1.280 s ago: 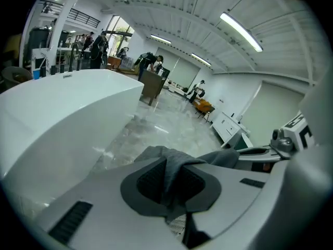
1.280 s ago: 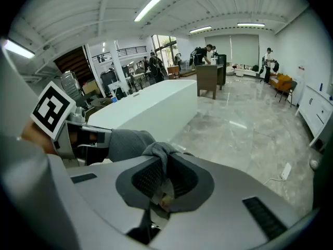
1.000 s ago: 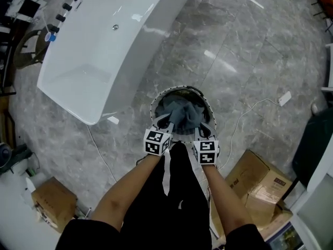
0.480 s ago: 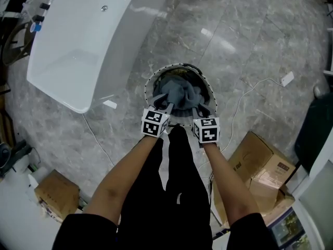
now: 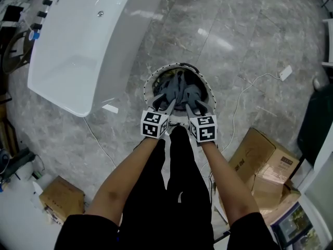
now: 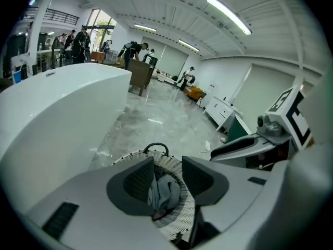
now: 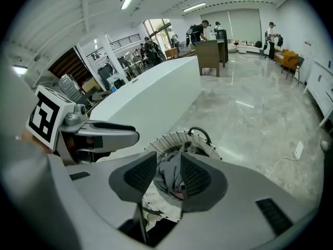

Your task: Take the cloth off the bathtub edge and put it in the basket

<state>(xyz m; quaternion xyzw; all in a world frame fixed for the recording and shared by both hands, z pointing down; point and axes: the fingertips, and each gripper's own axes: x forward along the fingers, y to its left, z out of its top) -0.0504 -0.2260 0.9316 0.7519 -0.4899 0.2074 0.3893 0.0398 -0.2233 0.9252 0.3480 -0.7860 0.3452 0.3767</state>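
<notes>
While cloth [image 5: 178, 89] lies bunched in basket [image 5: 147, 87], bathtub [image 5: 88, 40] stands near.

No lettering can be read; print on the cardboard box [image 5: 266, 163] near the basket [image 5: 146, 91] is too small.

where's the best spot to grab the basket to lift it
Probably the black loop handle on the basket's far rim, coming from straight above: it arches upright, clear of the grey cloth, so there is room to close around it.
</notes>
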